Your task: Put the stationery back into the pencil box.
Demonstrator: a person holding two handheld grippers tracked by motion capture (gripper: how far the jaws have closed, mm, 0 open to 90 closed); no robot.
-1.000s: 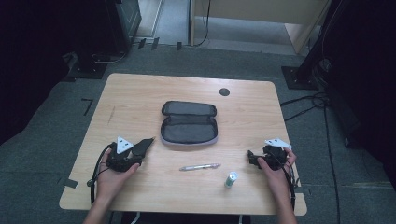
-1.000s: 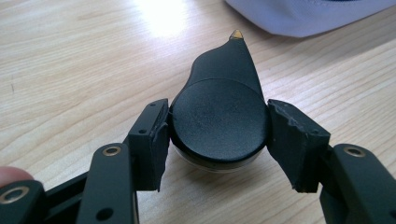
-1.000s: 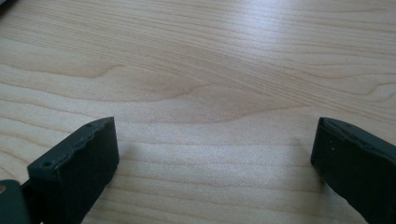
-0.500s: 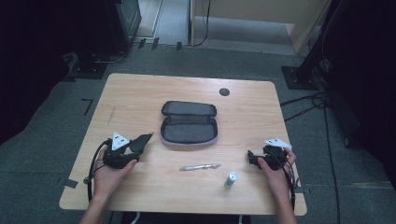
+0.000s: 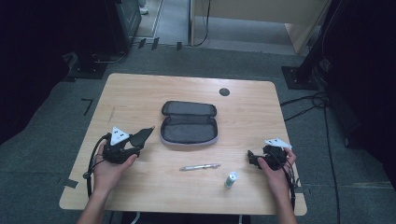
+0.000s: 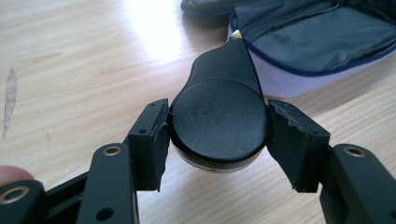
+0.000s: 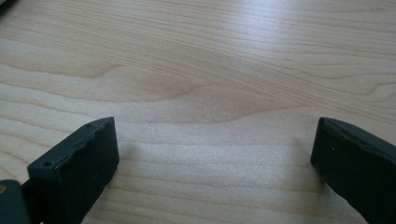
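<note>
Two grippers over wooden table (image 5: 140,93): left gripper (image 6: 217,135) clamped on black teardrop-shaped object (image 6: 219,116), lifted off the wood, pointed tip aimed at open grey pencil case (image 5: 189,123) just beside. Right gripper (image 7: 212,158) spread wide, nothing between pads, low over bare wood. Silver pen (image 5: 200,166) and small green-capped tube (image 5: 230,179) between hands.

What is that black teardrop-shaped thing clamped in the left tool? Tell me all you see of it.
The black teardrop-shaped thing is matte and finely textured, with a round body narrowing to a small metallic tip. The left tool pinches its round part from both sides, holding it above the wooden table, tip pointing toward the open grey zip case.
</note>
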